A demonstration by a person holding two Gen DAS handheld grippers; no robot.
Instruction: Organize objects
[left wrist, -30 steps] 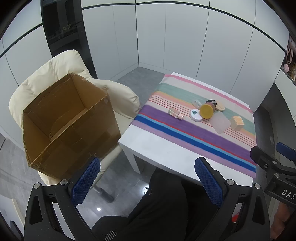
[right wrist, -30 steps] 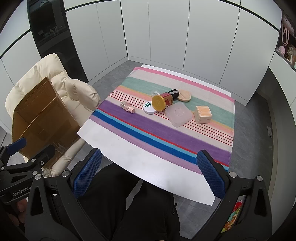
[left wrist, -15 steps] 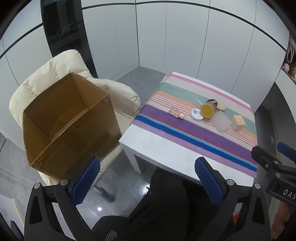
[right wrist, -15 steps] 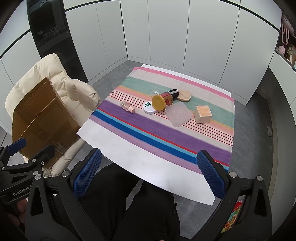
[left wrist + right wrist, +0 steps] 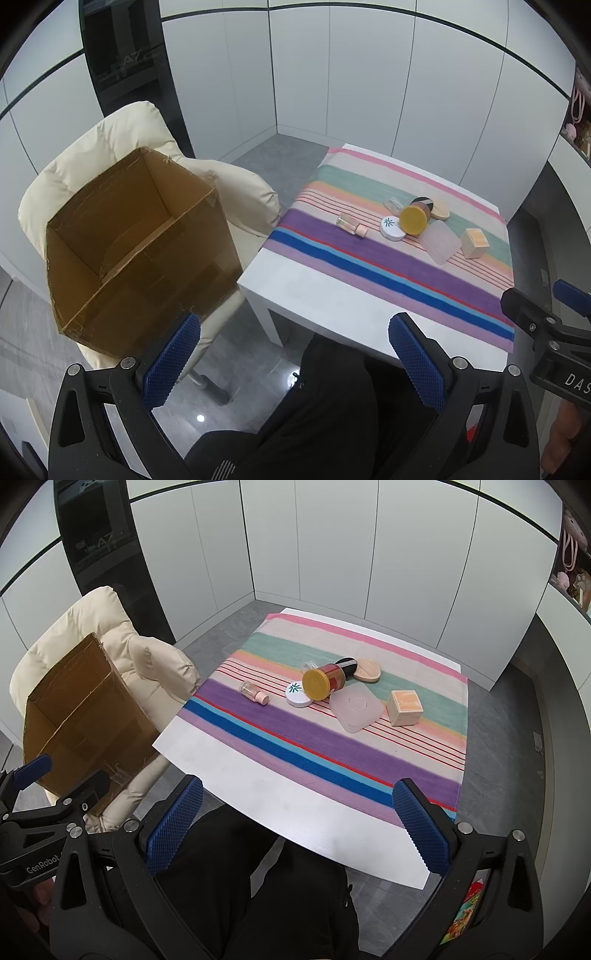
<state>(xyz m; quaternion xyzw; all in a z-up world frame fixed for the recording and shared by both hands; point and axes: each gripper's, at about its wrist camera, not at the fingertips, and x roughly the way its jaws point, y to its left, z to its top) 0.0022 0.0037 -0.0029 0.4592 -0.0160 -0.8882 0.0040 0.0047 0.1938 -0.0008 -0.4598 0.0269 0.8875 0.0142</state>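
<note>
Toiletries sit clustered on the striped cloth (image 5: pixel 388 266) of the white worktop (image 5: pixel 325 299), and from the left wrist the left claw (image 5: pixel 293 360) hangs wide apart, holding nothing, short of the worktop's near edge. An open cardboard box (image 5: pixel 136 251) rests on the cream chair (image 5: pixel 110 155) just left of the worktop.

Over to the right wrist: the right claw (image 5: pixel 295 825) gapes empty above the worktop's near edge. On the cloth, a yellow-lidded jar (image 5: pixel 323 681) lies on its side, touching a white round compact (image 5: pixel 298 698). Left of the jar lies a small clear bottle (image 5: pixel 254 692); right of it, a frosted square lid (image 5: pixel 356 708), then a peach cube box (image 5: pixel 404 707).
</note>
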